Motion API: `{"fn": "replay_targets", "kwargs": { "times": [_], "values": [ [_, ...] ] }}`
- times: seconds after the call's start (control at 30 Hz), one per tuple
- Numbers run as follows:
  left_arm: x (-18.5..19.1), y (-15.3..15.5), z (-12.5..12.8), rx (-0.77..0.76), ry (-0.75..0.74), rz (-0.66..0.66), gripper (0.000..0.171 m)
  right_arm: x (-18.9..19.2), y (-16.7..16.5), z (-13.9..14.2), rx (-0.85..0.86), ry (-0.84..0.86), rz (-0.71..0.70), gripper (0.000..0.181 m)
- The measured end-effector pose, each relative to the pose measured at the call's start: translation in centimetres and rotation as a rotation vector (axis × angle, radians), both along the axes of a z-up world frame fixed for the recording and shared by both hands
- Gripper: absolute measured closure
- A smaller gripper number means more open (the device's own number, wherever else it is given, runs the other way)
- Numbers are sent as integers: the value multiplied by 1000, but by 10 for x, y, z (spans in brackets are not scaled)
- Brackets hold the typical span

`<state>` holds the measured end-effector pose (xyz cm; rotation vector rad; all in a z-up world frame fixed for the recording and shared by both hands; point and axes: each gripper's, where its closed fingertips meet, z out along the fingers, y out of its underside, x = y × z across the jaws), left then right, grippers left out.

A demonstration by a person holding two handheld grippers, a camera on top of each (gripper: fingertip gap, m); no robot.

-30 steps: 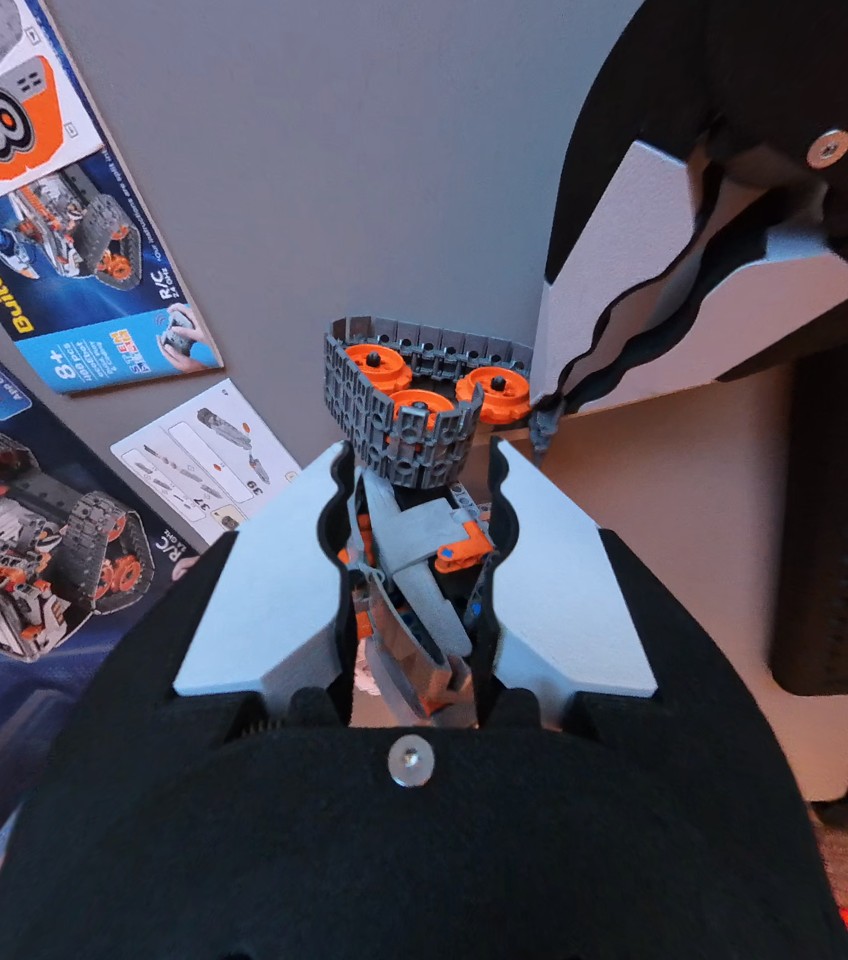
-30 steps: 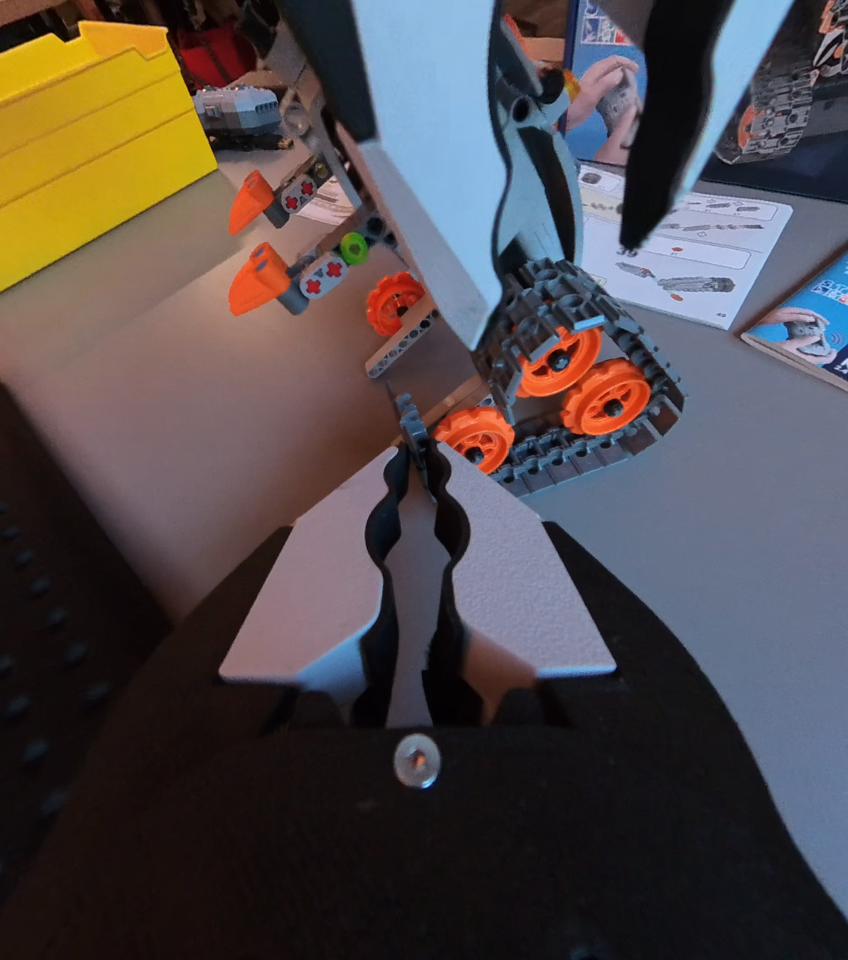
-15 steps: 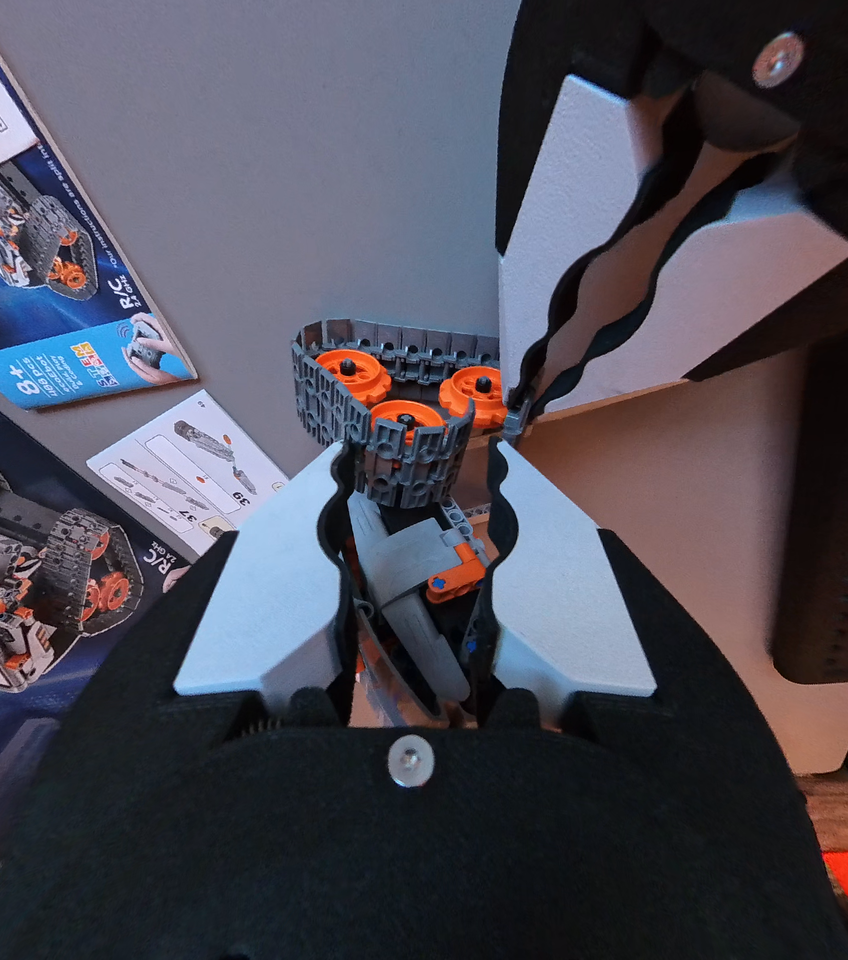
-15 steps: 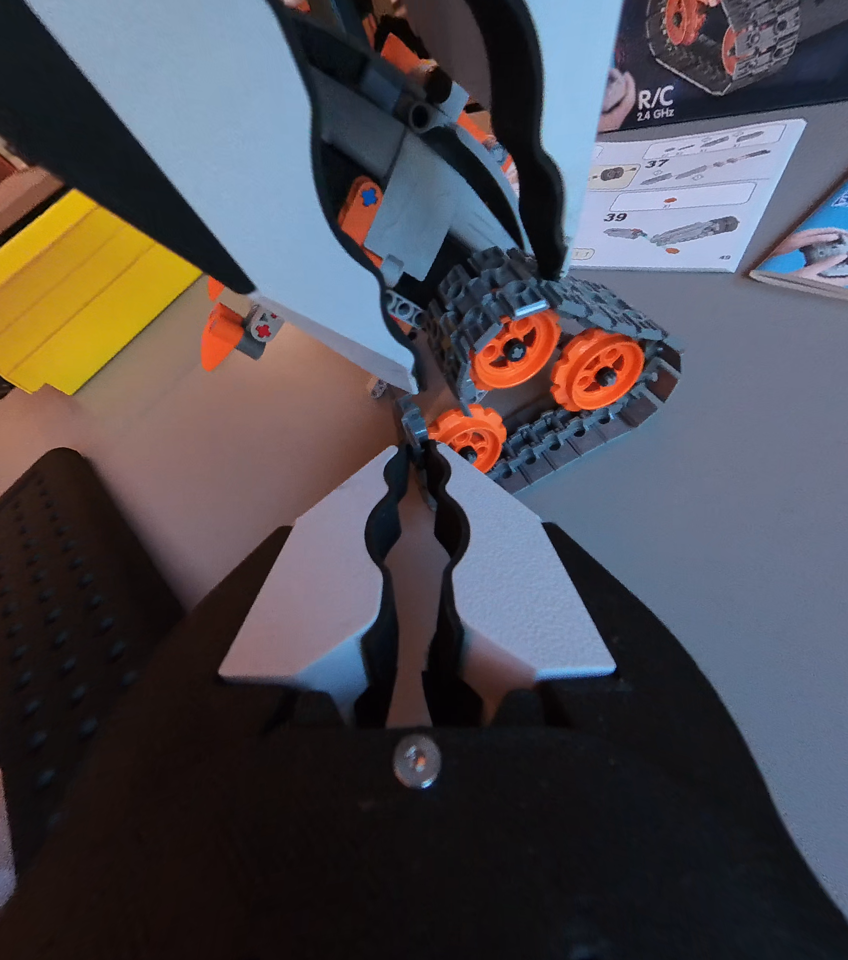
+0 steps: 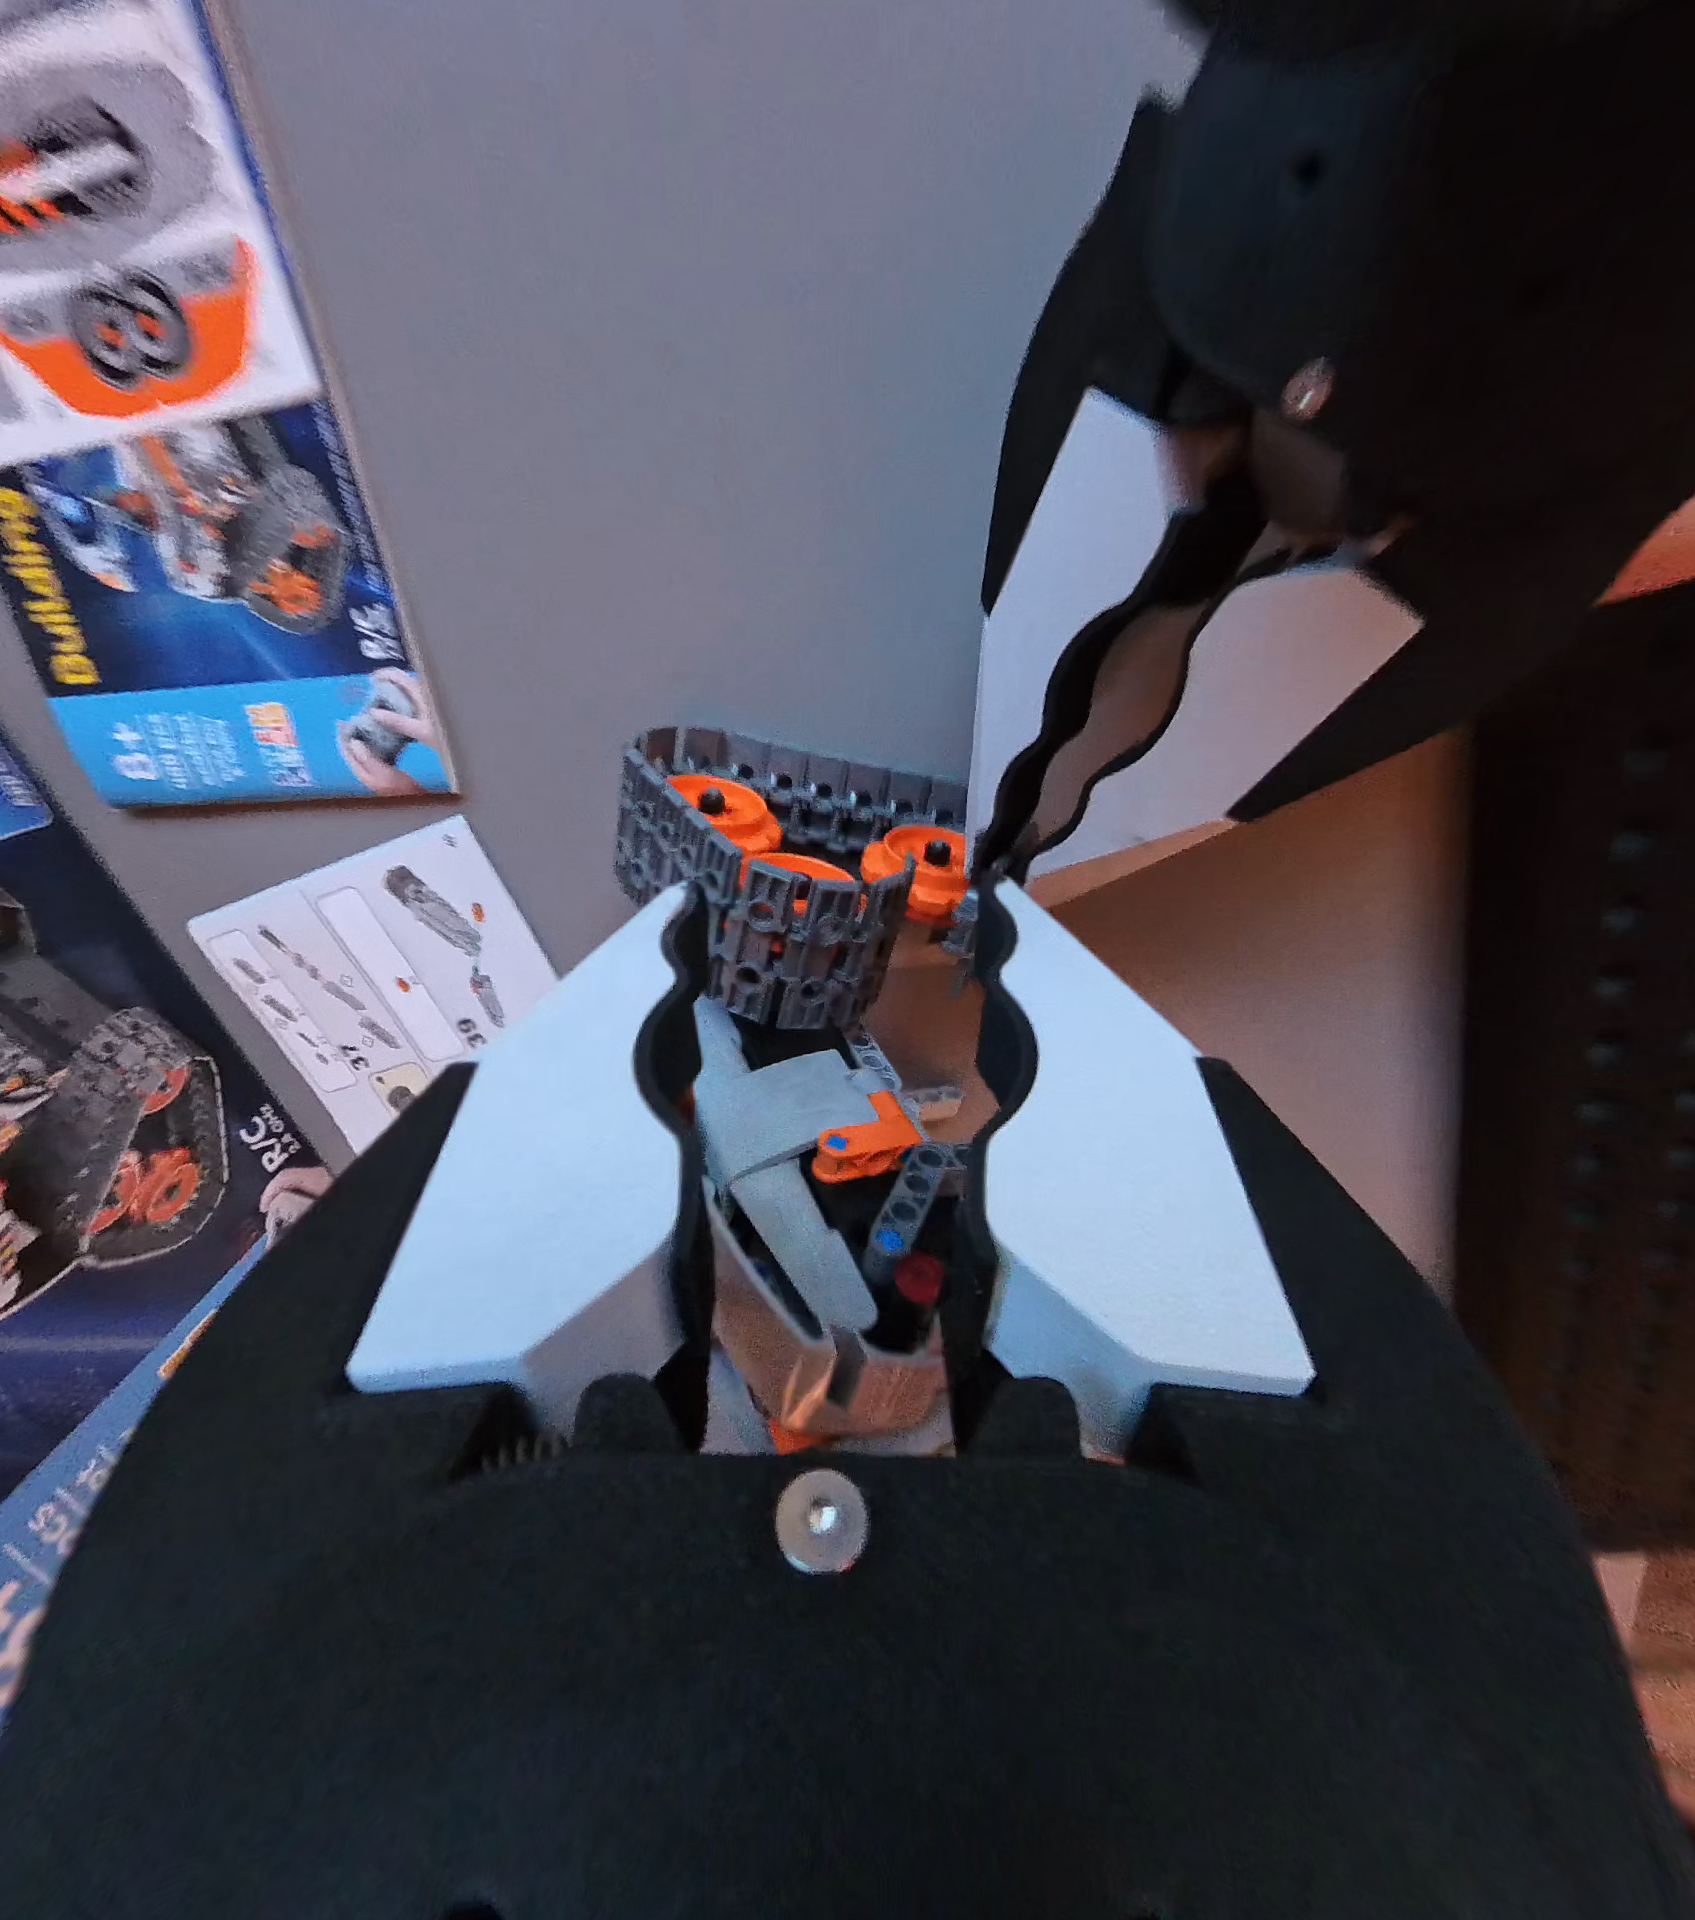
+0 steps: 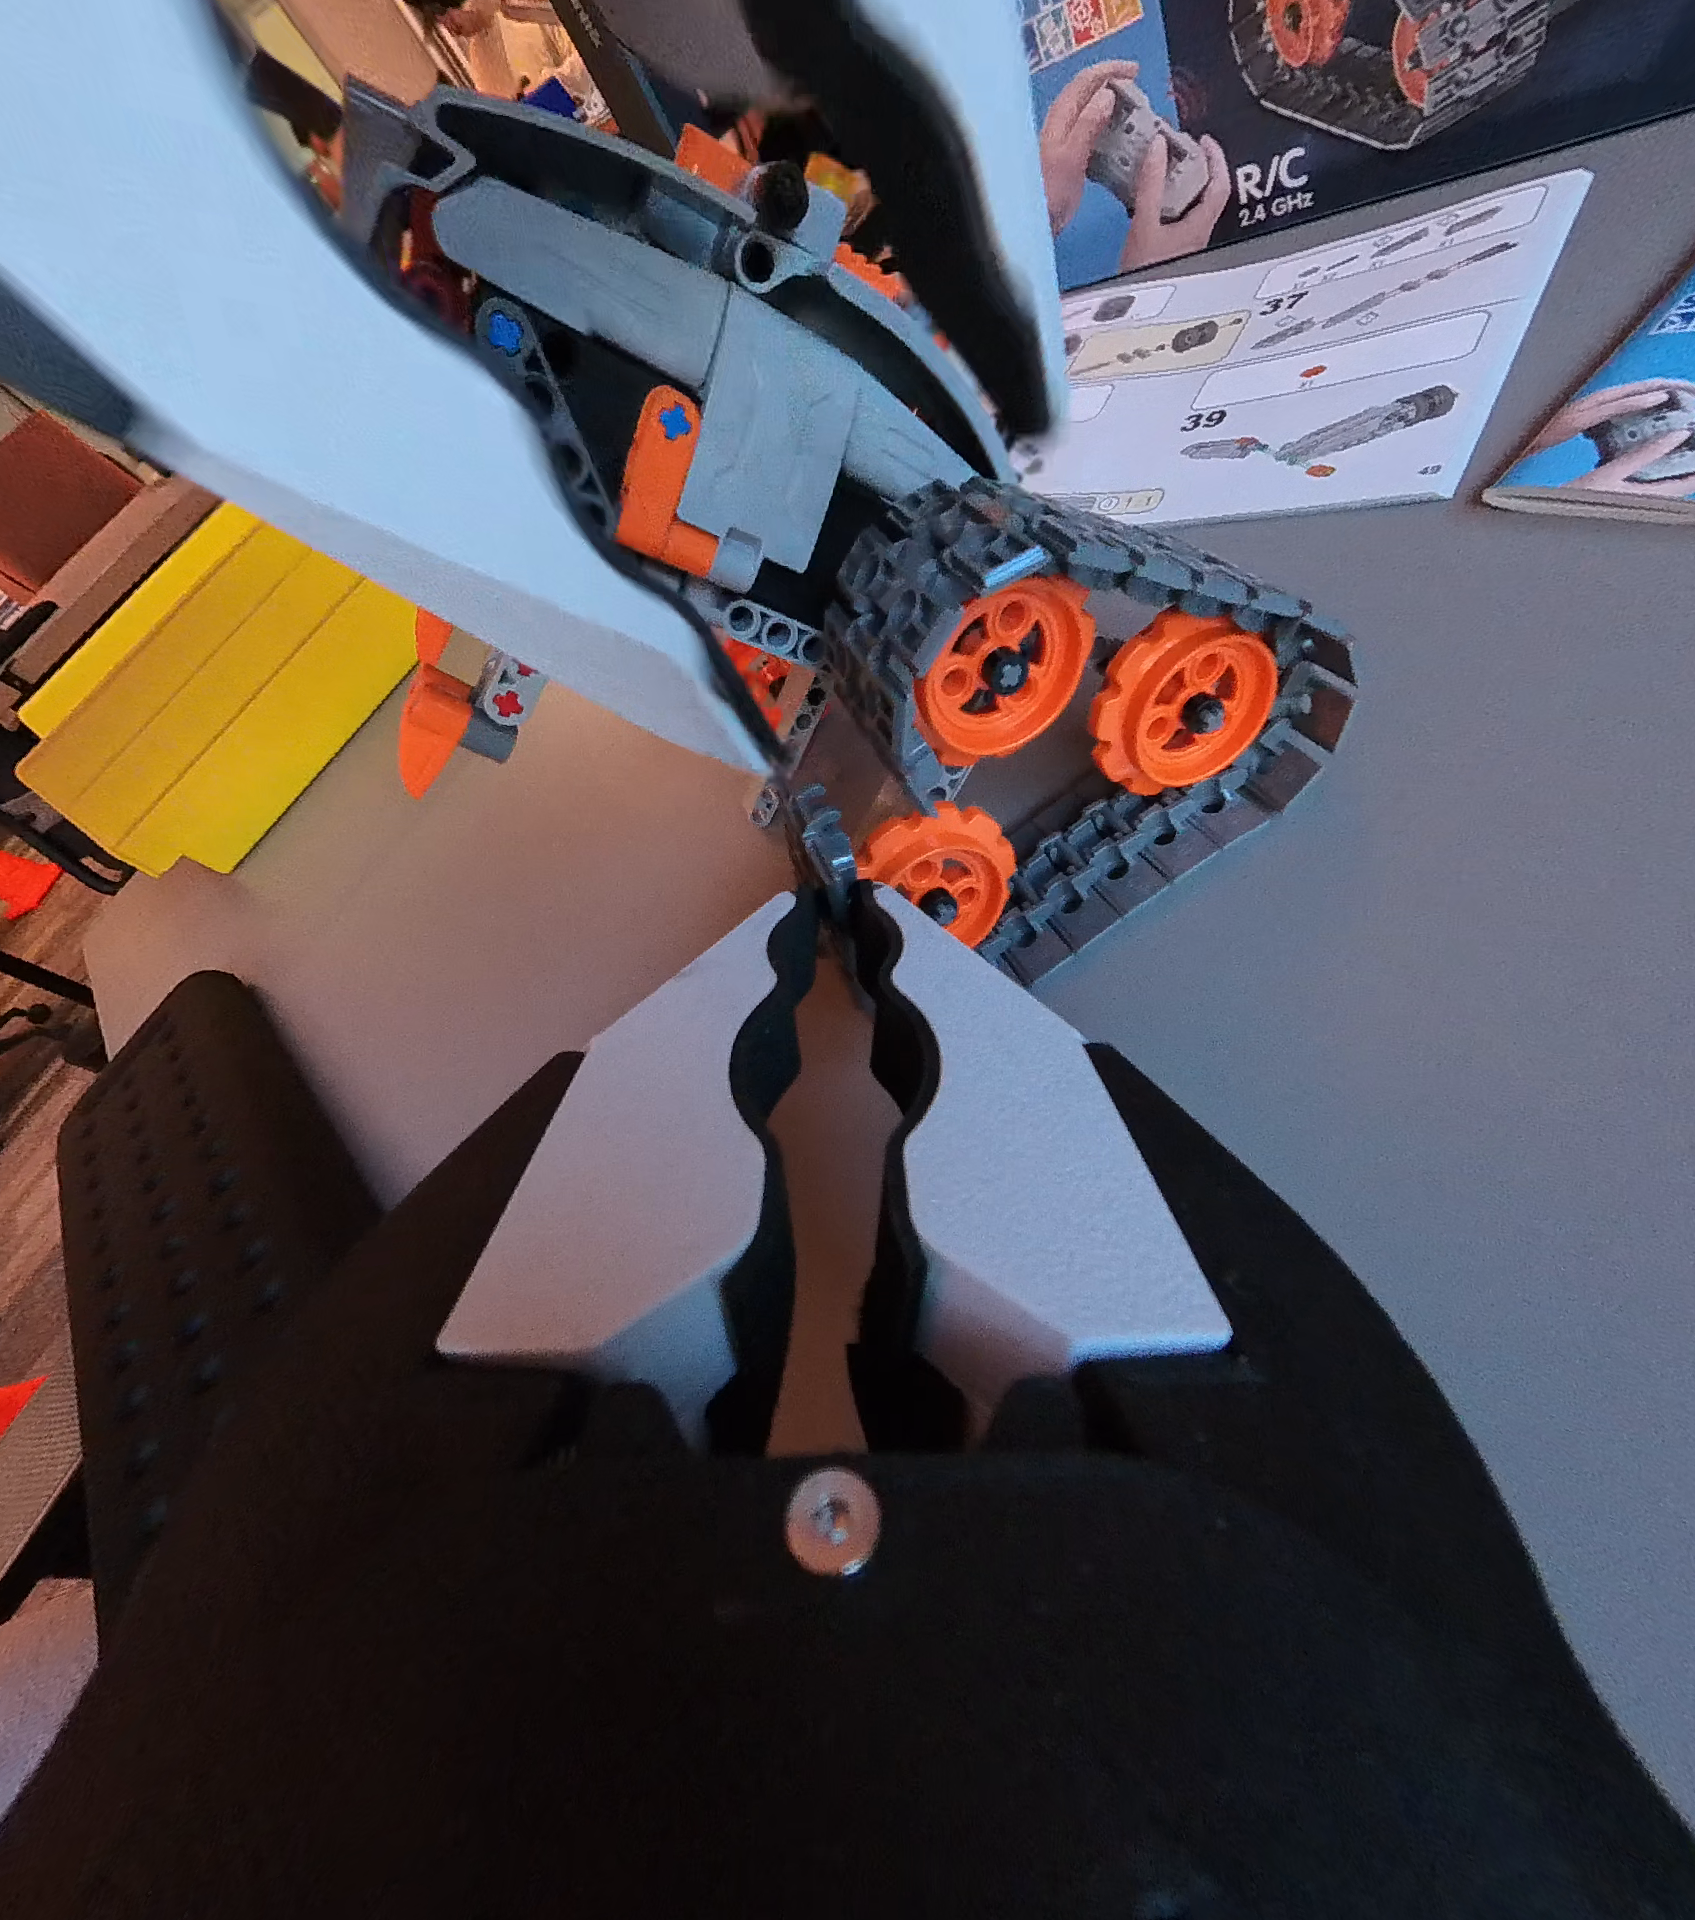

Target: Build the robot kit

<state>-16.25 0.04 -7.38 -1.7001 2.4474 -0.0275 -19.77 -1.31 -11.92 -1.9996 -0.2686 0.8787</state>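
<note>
- Left gripper: fingers parted wide and closed against both sides of the grey-and-orange brick vehicle body, held tilted above the bench.
- Grey track with three orange wheels at the body's lower end, hanging just over the grey bench top.
- Right gripper: fingers nearly together, pinching a small grey track link at the tips, right beside the lowest orange wheel.
- Instruction sheet, blue booklet and printed box lying beyond on the bench.
- Yellow bin off to the left.
</note>
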Motion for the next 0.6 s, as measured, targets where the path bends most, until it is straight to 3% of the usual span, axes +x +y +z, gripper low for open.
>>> {"fn": "replay_targets", "kwargs": {
  "times": [0.13,0.2,0.3,0.4,0.47,0.6],
  "values": [
    [9,-18,54,-15,-305,72,122,1,1,0,-3,11,-2,177],
    [-4,-23,80,26,-487,165,124,1,2,1,-9,25,-3,177],
    [-41,-52,91,28,-728,307,130,3,3,1,-23,61,-9,177],
    [-70,-103,59,-79,-864,420,134,3,3,1,-32,78,-10,177],
    [-78,-117,24,-78,-898,524,134,3,3,1,-28,72,-11,177],
    [-86,-78,-26,196,-849,720,124,4,4,1,-26,71,-16,177]
  ]
}}
